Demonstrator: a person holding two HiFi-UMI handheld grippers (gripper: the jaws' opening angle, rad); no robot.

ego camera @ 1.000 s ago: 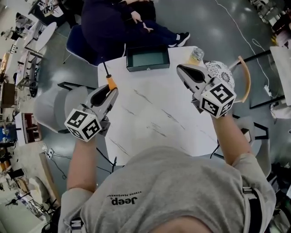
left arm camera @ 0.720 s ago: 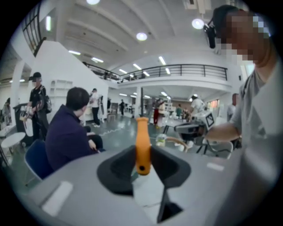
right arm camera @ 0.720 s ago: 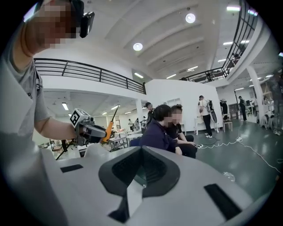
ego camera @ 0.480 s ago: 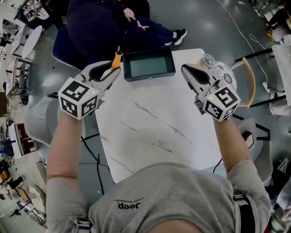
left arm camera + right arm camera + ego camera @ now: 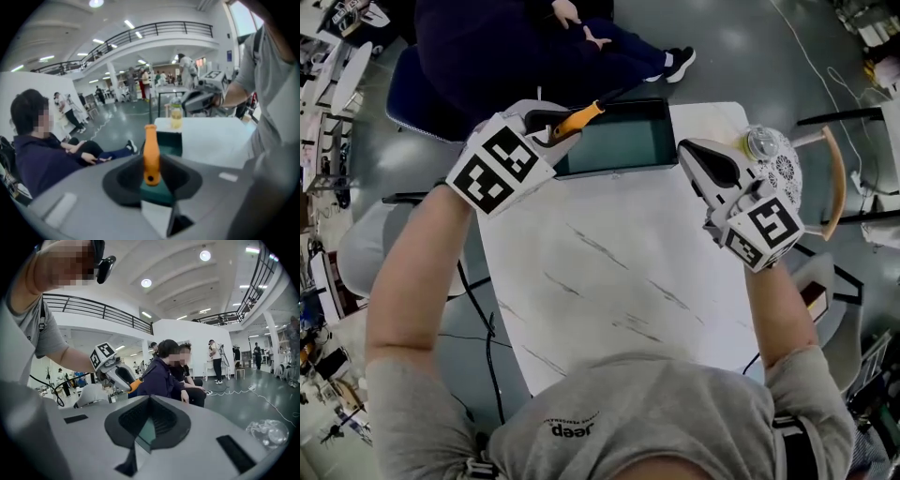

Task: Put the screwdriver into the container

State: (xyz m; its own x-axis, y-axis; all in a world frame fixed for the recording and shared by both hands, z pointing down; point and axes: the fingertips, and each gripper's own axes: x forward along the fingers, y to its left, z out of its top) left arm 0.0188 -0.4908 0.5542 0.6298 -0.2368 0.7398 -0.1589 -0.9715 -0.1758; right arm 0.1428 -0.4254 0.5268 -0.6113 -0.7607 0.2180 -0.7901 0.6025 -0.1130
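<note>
Smooth, faintly glossy orange plastic on the handle of the screwdriver point(image 5: 150, 150). Matt grey plastic on the left gripper point(image 5: 564, 129) and right gripper point(image 5: 690, 156), ribbed black pads point(image 5: 163, 420) inside. Polished white marble look, thin dark veins, on the table point(image 5: 609, 272). Dark, smooth-walled container point(image 5: 614, 141) at the far edge; clear glossy bottle point(image 5: 759, 142) at the far right corner.

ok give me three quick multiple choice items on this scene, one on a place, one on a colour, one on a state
1. Where on the table does the container sit?
A) at the far edge
B) at the near edge
C) in the centre

2. What colour is the handle of the screwdriver?
A) blue
B) orange
C) black

3. The left gripper is:
A) open and empty
B) lying on the table
C) shut on the screwdriver

Key: 1 A, the head view shows it at the edge farthest from the wearer. 2 B, the handle is orange in the head view. 3 C, the left gripper view shows the jaws clamped on the handle.
</note>
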